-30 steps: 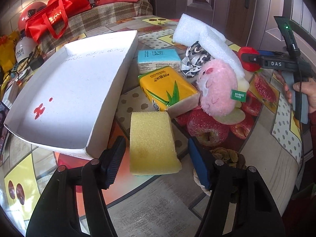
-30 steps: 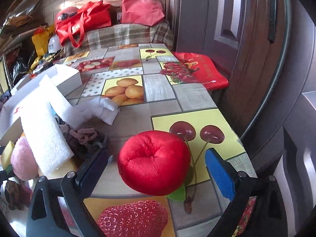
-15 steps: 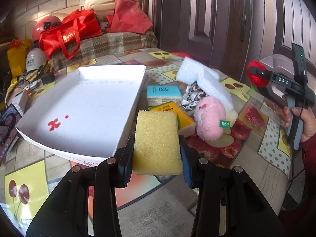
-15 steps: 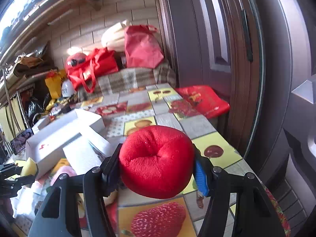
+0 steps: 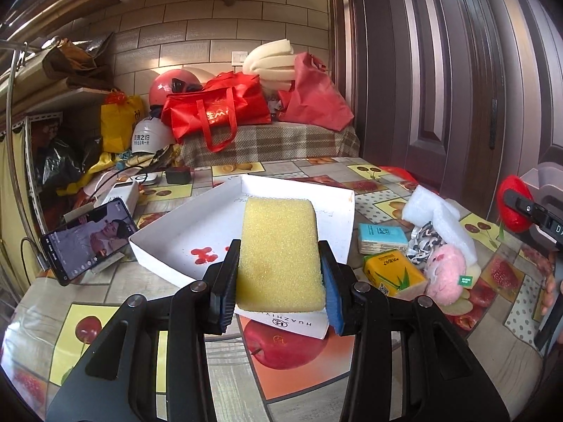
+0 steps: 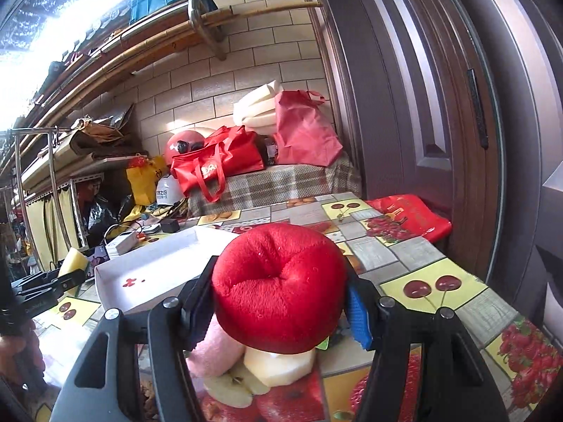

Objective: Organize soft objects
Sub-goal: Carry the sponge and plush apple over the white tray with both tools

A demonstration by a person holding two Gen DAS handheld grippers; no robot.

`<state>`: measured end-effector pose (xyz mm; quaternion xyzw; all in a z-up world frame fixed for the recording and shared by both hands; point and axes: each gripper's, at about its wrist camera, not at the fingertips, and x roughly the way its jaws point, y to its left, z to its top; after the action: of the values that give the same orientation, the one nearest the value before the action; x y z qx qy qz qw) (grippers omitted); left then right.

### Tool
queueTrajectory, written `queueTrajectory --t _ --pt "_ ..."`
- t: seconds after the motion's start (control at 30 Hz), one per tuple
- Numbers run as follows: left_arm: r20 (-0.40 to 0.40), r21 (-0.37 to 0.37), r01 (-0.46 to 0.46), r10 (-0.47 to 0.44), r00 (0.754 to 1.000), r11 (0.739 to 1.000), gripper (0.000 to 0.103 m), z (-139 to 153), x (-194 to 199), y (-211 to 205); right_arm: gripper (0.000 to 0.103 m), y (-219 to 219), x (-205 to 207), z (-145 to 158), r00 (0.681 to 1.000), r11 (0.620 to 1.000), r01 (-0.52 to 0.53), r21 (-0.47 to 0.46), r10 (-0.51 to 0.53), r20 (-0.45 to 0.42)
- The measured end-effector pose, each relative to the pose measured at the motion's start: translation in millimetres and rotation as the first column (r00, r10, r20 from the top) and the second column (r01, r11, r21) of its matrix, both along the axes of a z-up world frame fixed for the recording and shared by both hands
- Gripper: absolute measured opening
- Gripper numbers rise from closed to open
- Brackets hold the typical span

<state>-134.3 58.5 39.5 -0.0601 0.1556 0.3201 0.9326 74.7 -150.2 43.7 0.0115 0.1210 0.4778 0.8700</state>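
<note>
Yellow sponge clamped between left tongs, red plush apple between right tongs.

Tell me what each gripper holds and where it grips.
Left gripper clamps the yellow sponge by its long sides; right gripper squeezes the red plush ball across its middle.

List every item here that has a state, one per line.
yellow sponge: clamped in left gripper, lifted
red plush apple: clamped in right gripper, lifted
white tray: on table, nothing inside
pink plush: lying on table
phone: screen on, propped
</note>
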Motion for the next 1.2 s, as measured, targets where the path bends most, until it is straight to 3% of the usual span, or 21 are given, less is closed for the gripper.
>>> queueTrajectory --t 0.3,0.7,0.93,1.1,1.2 --pt "-0.016 0.075 -0.069 0.07 0.997 0.995 0.041 -3 -10 20 0.064 45 -53 -6 0.98 0.979 -0.2 -0.034 0.199 -0.023" --pt "0.003 0.021 -0.114 0.114 0.993 0.993 0.041 -8 -15 76 0.063 123 -137 -10 0.904 0.903 -0.411 -0.122 0.421 0.071" --pt "0.03 0.01 -0.157 0.157 0.987 0.987 0.041 -6 2 97 0.063 165 -135 -16 0.917 0.91 -0.395 -0.126 0.398 0.0" --pt "0.03 -0.035 -0.163 0.164 0.986 0.986 0.041 -6 16 117 0.063 184 -117 -21 0.947 0.939 -0.317 -0.134 0.32 0.003" --pt "0.027 -0.048 -0.16 0.161 0.987 0.986 0.041 -7 21 125 0.063 191 -98 -18 0.965 0.961 -0.248 -0.126 0.256 0.053"
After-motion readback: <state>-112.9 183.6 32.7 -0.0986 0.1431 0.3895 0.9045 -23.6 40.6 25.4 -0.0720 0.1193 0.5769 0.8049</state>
